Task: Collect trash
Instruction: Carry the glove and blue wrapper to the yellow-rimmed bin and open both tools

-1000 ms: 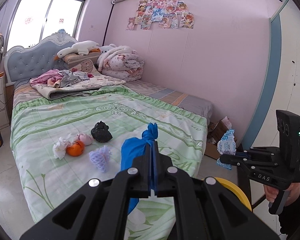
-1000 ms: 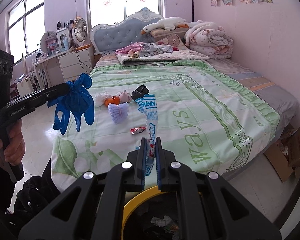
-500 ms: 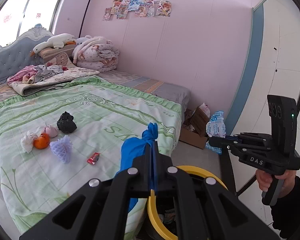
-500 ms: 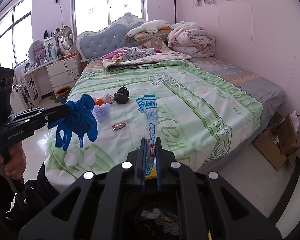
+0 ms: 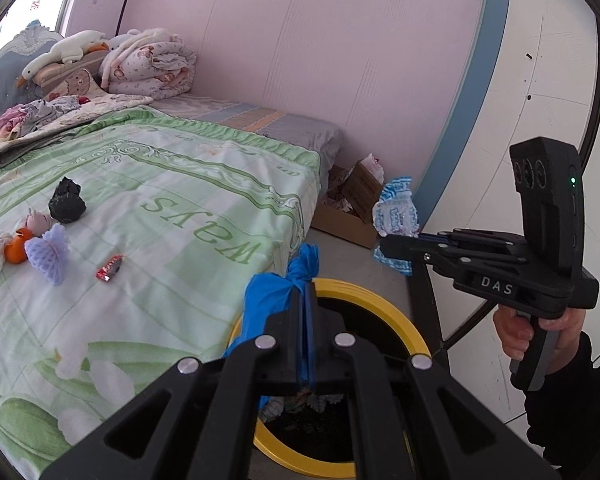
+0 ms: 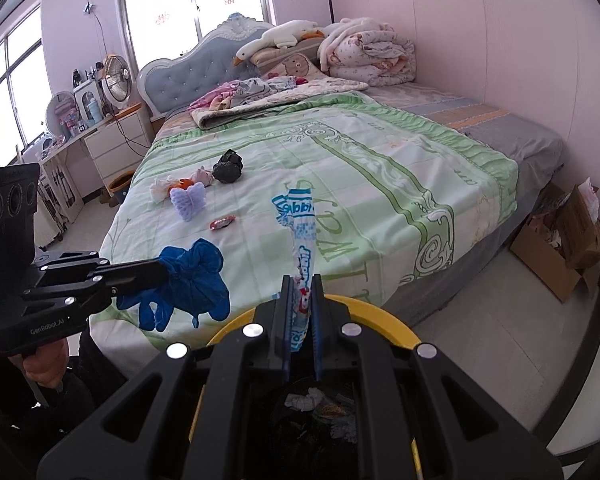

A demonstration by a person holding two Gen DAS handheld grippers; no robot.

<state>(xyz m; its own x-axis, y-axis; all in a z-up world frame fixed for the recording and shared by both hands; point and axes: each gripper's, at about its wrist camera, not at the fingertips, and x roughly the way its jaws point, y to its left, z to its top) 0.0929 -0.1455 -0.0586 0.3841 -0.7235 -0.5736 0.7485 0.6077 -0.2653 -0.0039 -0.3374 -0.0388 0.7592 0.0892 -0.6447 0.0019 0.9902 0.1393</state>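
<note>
My left gripper [image 5: 305, 300] is shut on blue gloves [image 5: 274, 294] and holds them over the yellow-rimmed trash bin [image 5: 396, 312]. It also shows in the right wrist view [image 6: 162, 268] with the gloves [image 6: 192, 284] hanging down. My right gripper [image 6: 300, 292] is shut on a blue-and-white snack wrapper [image 6: 300, 224] above the bin [image 6: 384, 316]. In the left wrist view the right gripper [image 5: 384, 246] holds the wrapper [image 5: 396, 214] beyond the bin. Trash lies inside the bin.
On the green bedspread [image 6: 380, 168] lie a black wad [image 6: 228, 167], a purple foam net [image 6: 188, 198], an orange [image 5: 15, 249], white tissue and a red candy wrapper [image 6: 221, 223]. A cardboard box [image 6: 556, 240] stands on the floor by the wall.
Both grippers have moved from over the bed toward the bin with their loads. The bin's opening now lies under both grippers.
</note>
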